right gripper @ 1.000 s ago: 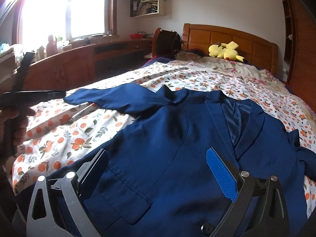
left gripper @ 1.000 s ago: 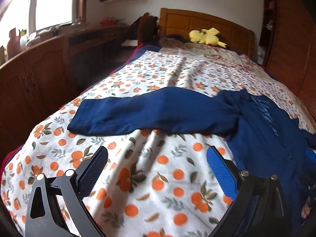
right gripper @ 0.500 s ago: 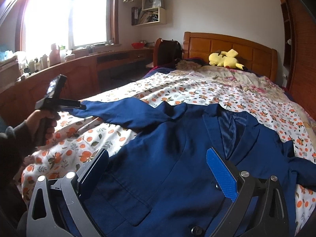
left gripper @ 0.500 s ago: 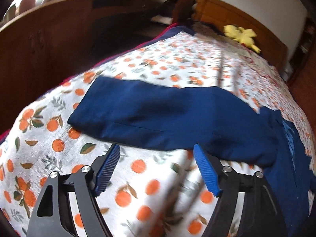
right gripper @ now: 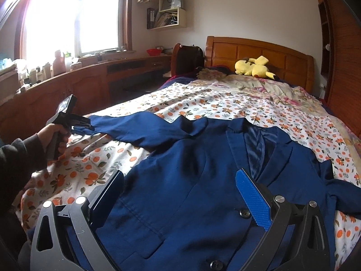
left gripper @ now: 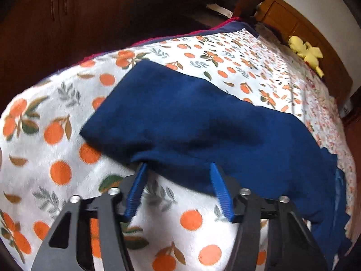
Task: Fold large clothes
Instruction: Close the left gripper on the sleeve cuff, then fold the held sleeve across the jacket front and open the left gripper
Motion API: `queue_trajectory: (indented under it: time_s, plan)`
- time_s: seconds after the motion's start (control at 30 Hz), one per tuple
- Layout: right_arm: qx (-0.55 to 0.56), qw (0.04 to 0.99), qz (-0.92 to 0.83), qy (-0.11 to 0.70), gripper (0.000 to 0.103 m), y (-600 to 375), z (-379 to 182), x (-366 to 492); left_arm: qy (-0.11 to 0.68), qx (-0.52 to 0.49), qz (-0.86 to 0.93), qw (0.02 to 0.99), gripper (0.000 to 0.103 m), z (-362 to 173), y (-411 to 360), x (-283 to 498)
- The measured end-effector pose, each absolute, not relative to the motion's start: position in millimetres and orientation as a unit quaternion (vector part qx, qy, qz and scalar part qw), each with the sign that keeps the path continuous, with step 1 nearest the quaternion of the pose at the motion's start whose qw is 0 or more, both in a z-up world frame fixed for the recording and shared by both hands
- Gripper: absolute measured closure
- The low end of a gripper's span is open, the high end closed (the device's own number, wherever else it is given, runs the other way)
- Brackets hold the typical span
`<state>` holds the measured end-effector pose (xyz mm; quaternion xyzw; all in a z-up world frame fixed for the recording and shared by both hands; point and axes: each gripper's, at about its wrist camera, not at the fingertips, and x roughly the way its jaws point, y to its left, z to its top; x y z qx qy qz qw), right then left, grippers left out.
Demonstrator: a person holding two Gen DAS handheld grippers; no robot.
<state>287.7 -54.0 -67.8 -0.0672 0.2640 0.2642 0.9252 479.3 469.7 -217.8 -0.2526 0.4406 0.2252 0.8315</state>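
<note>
Sleeve [left gripper: 203, 122] of the navy jacket lies across the orange-print bedspread [left gripper: 56, 162]; the left gripper [left gripper: 178, 169], jaws just narrowing, brackets its near edge without pinching yet.

Right view: jacket [right gripper: 180, 180] spread flat on the bed, right gripper [right gripper: 180, 194] gaping above it, empty.

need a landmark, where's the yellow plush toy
In the right wrist view, the yellow plush toy lies at the bed's far end, against the wooden headboard.
</note>
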Motion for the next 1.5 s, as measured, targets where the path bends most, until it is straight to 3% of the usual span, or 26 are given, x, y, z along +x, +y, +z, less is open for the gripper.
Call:
queue_trajectory:
  time_s: [0.07, 0.1, 0.4, 0.9, 1.17, 1.5]
  plan:
    - [-0.070, 0.926, 0.260, 0.263, 0.007, -56, -68, 287, 0.444, -0.239, 0.240, 0.830, 0.079, -217, 470, 483]
    - [-0.071, 0.927, 0.258, 0.263, 0.007, -58, -69, 287, 0.442, -0.234, 0.240, 0.832, 0.101, -215, 471, 485]
    - [-0.057, 0.934, 0.242, 0.258, 0.007, -83, -63, 290, 0.393, -0.163, 0.223, 0.877, 0.102, -140, 414, 487]
    - [-0.028, 0.947, 0.214, 0.236, 0.007, -143, -44, 282, 0.338, -0.047, 0.098, 0.935, 0.102, -55, 207, 477]
    - [-0.034, 0.949, 0.203, 0.237, 0.007, -166, -48, 272, 0.344, -0.008, 0.063, 0.937, 0.102, -63, 128, 453]
    - [-0.037, 0.954, 0.192, 0.229, 0.007, -186, -43, 263, 0.359, 0.023, 0.030, 0.933, 0.100, -83, 81, 411]
